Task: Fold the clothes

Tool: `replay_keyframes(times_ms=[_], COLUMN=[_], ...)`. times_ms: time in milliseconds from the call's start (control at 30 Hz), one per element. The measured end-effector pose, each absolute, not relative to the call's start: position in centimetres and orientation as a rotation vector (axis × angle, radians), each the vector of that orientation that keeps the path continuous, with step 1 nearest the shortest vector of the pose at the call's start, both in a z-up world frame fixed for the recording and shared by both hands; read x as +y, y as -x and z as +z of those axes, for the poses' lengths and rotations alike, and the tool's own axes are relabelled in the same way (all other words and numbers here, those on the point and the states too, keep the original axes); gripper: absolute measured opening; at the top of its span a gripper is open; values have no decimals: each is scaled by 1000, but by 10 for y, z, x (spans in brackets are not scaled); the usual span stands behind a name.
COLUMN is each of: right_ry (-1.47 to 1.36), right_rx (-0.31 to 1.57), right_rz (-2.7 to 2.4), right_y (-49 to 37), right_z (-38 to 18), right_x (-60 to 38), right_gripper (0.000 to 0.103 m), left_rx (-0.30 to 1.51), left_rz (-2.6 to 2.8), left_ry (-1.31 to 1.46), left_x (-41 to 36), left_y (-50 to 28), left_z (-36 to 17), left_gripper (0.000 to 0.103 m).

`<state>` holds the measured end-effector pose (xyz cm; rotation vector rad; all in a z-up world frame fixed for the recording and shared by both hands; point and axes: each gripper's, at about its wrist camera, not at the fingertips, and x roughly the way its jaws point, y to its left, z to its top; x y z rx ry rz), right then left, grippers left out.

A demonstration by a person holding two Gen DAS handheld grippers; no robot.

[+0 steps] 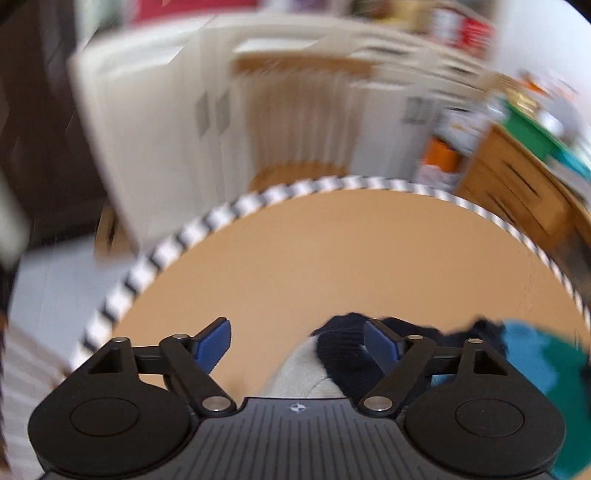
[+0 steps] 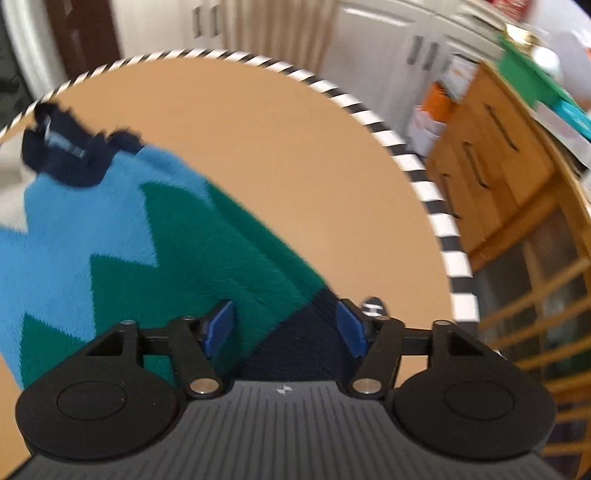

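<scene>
Nothing could be read. The white label (image 2: 65, 147) inside the sweater's navy collar (image 2: 70, 155) carried lettering, but it was too blurred to make out. Packaging on the far shelves (image 1: 458, 26) was smeared past reading too.

One sweater, one table, two grippers

A single blue-and-green knit sweater (image 2: 122, 236) lies at the near edge of one round table (image 2: 258, 147); two grippers (image 1: 297, 347) (image 2: 286, 325) appear, each with two blue pads, and one wooden cabinet (image 2: 491, 173) stands beyond.
</scene>
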<state>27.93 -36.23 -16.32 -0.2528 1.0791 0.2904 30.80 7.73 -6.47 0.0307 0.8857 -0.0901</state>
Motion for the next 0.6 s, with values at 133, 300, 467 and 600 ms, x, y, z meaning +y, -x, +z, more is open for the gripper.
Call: replay_keyframes(times_ms=[133, 300, 467, 600], right_ry=[311, 278, 227, 199], right_rx=[1083, 982, 993, 1046], right_rz=[320, 266, 175, 117], right_y=[-283, -276, -292, -312], right_z=[-172, -133, -123, -153], right_x=[-351, -353, -371, -371], right_gripper=[13, 10, 10, 12], left_rx=[878, 938, 906, 901], left_rz=[-259, -202, -32, 85], left_ry=[-190, -352, -251, -178], left_x=[34, 4, 18, 32], left_y=[-284, -285, -290, -308], left_z=[-88, -133, -144, -143], left_gripper=[89, 84, 84, 84])
